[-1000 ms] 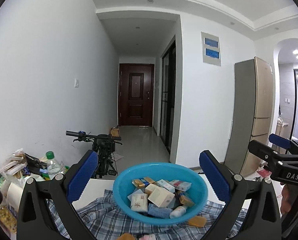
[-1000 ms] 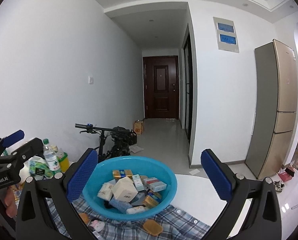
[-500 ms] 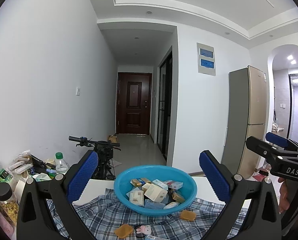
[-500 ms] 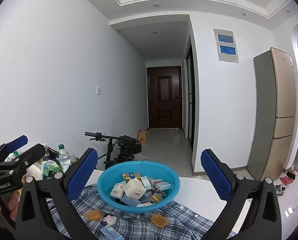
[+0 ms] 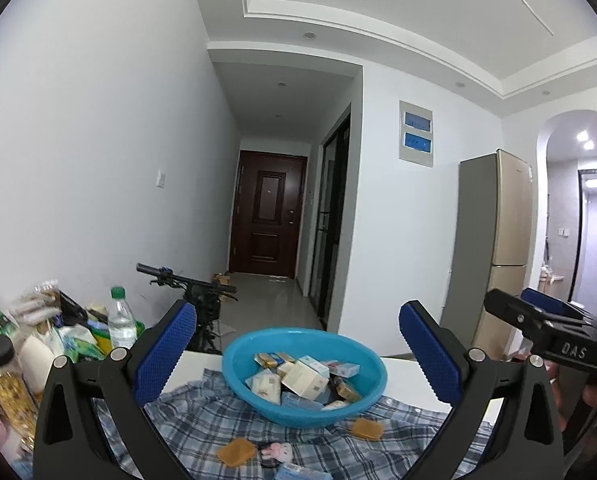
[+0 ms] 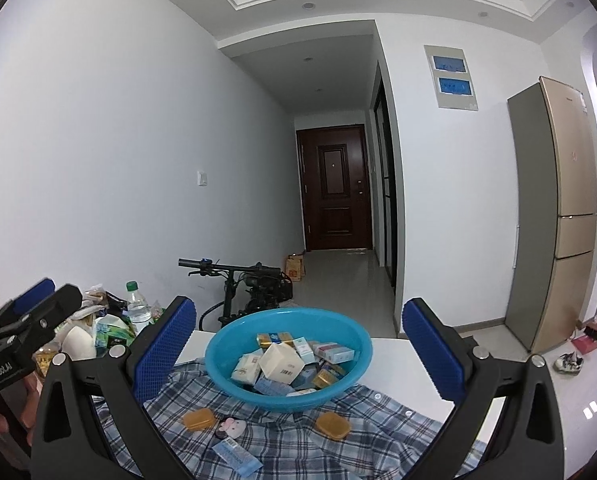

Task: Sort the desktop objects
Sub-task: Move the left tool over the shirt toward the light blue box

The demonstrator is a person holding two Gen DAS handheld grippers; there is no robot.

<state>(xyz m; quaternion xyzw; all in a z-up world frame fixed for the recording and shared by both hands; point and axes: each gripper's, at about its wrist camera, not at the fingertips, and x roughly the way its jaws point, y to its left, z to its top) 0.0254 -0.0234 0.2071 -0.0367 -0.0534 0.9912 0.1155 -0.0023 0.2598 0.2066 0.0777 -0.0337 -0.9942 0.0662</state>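
A blue plastic basin [image 5: 304, 376] [image 6: 288, 358] full of small boxes and packets stands on a checked shirt [image 5: 202, 424] [image 6: 290, 436] spread over a white table [image 6: 394, 354]. Two amber soap bars [image 6: 197, 418] [image 6: 333, 426], a pink toy [image 6: 230, 427] and a light blue packet [image 6: 236, 457] lie loose on the shirt in front of it. My left gripper [image 5: 298, 354] is open, held back from the basin and above the cloth. My right gripper [image 6: 298, 354] is also open and empty. Each gripper shows at the edge of the other's view.
Bottles, jars and snack bags [image 5: 38, 344] [image 6: 110, 324] crowd the table's left end. A bicycle [image 6: 250, 284] leans beyond the table's far edge. A tall fridge [image 6: 558, 216] stands at the right, with a hallway and dark door [image 6: 334, 188] behind.
Both grippers have pulled back and tilted upward: the basin sits lower and smaller in view, and the loose items on the shirt in front of it have come into sight.
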